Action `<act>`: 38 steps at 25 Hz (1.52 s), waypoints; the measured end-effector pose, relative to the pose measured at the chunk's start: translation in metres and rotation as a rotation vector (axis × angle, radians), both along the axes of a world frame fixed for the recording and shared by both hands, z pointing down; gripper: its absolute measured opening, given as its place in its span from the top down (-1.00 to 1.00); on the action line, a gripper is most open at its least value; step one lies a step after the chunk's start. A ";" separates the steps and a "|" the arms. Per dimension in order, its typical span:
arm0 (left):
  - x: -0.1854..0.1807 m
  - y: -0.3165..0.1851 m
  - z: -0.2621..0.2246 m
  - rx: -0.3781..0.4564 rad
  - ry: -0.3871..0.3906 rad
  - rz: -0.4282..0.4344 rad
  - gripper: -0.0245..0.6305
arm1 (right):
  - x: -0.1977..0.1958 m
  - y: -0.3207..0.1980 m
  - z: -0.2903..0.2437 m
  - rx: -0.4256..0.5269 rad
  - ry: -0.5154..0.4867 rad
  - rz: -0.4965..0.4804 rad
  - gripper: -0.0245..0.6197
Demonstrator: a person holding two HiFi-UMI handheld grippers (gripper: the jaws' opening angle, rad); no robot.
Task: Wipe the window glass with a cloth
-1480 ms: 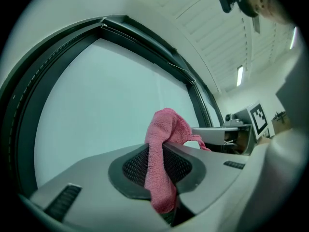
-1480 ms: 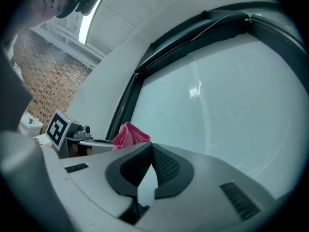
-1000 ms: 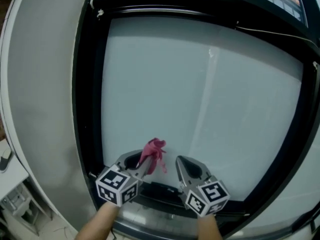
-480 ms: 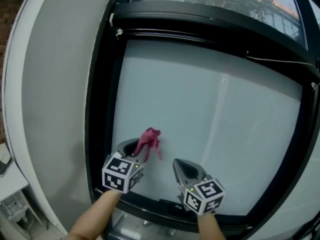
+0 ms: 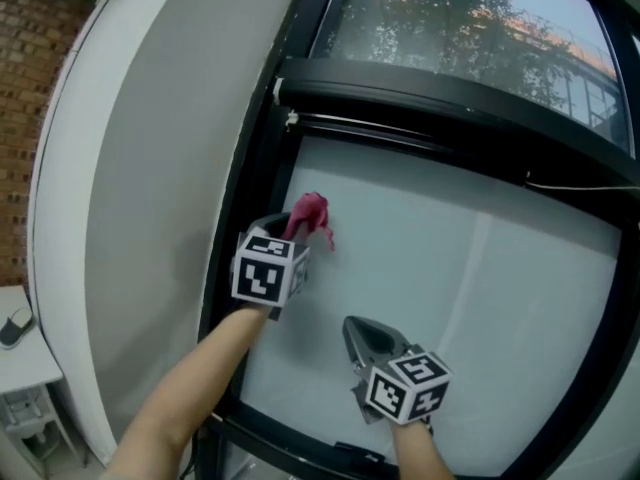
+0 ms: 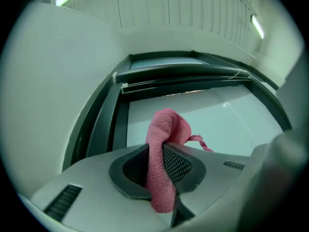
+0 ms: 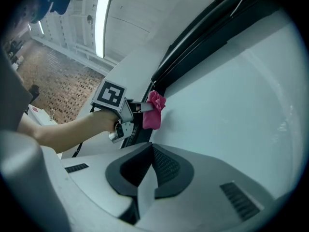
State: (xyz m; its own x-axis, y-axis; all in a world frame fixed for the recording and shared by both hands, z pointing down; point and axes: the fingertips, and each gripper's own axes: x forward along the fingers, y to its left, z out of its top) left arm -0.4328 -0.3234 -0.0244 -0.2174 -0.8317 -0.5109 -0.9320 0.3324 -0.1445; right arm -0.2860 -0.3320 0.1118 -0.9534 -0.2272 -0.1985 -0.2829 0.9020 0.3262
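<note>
A pink cloth [image 5: 311, 214] is pinched in my left gripper [image 5: 296, 224], which is shut on it near the upper left corner of the frosted window pane [image 5: 450, 308]. In the left gripper view the cloth [image 6: 162, 153] bulges up between the jaws, its top close to the glass [image 6: 227, 124]. In the right gripper view the cloth [image 7: 154, 111] appears to touch the pane beside the black frame. My right gripper [image 5: 362, 340] is shut with nothing in it, lower down in front of the pane [image 7: 231, 110].
A black window frame [image 5: 250, 258] borders the pane on the left, with a black crossbar [image 5: 440, 103] above it. A clear upper pane [image 5: 470, 18] shows trees. A grey-white wall [image 5: 150, 198] lies to the left, a white shelf [image 5: 25, 353] at the lower left.
My left gripper has risen with the cloth from the pane's lower left to its upper left corner. The head view has tilted upward. My right gripper has stayed low.
</note>
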 end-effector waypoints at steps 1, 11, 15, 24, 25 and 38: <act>-0.006 0.003 -0.012 0.008 0.010 -0.010 0.76 | -0.006 -0.002 -0.008 -0.010 -0.007 -0.006 0.92; -0.029 0.002 -0.082 0.013 0.054 -0.089 0.76 | -0.024 -0.003 -0.080 -0.034 -0.115 -0.035 0.92; -0.031 0.001 -0.091 -0.004 0.120 -0.119 0.76 | -0.017 -0.003 -0.080 0.003 -0.101 -0.015 0.92; -0.039 -0.004 -0.101 0.042 0.265 -0.188 0.77 | -0.001 -0.002 -0.078 0.045 -0.085 -0.007 0.92; -0.041 -0.005 -0.103 0.049 0.271 -0.201 0.77 | 0.001 -0.003 -0.077 0.045 -0.083 -0.008 0.92; -0.032 -0.038 -0.111 0.065 0.281 -0.146 0.77 | 0.027 -0.029 -0.063 0.052 -0.054 0.037 0.92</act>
State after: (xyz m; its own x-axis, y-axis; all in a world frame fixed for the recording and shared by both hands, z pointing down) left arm -0.4649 -0.3619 -0.1359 -0.4725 -0.7486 -0.4652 -0.8740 0.4660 0.1378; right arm -0.2594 -0.3609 0.0486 -0.9321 -0.2505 -0.2617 -0.3345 0.8725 0.3561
